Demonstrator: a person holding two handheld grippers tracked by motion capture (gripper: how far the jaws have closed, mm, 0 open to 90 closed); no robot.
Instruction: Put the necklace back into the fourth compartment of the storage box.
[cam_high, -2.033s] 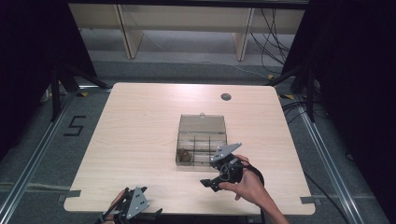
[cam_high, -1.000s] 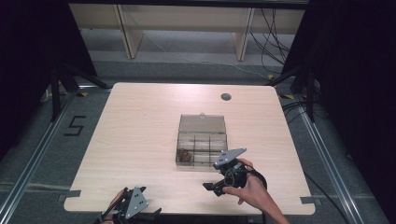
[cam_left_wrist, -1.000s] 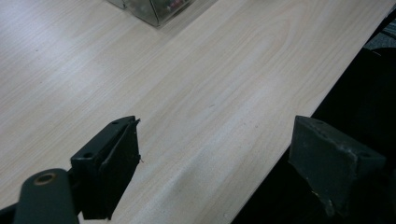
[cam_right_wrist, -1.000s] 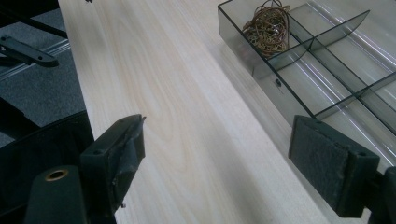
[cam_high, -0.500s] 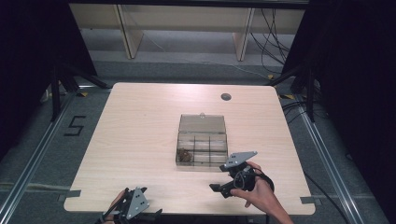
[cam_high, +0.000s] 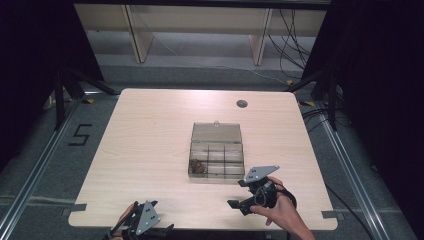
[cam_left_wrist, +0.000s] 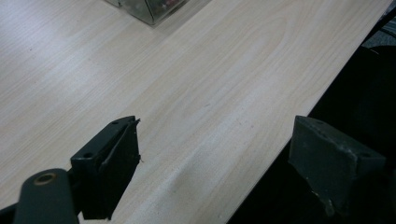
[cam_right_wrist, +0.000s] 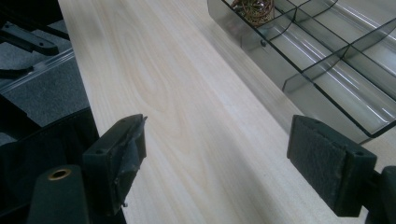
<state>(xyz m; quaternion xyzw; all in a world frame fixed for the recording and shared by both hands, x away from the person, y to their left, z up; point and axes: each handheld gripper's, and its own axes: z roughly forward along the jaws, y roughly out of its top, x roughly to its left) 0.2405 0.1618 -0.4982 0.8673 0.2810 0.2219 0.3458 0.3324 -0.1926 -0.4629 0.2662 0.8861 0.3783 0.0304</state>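
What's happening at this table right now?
A person holds a tool in each hand at a wooden table. The right tool is open and empty, near the front edge beside a clear plastic box with compartments and its lid open. One front compartment holds a small brownish bundle. The left tool is also open and empty, at the front edge. Nothing is gripped.

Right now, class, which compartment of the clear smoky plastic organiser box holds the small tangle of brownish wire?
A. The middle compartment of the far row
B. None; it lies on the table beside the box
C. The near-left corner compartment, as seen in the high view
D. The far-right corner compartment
C: in the high view the small tangle of brownish wire sits in the near-left corner compartment of the clear smoky plastic organiser box; the other compartments look empty.
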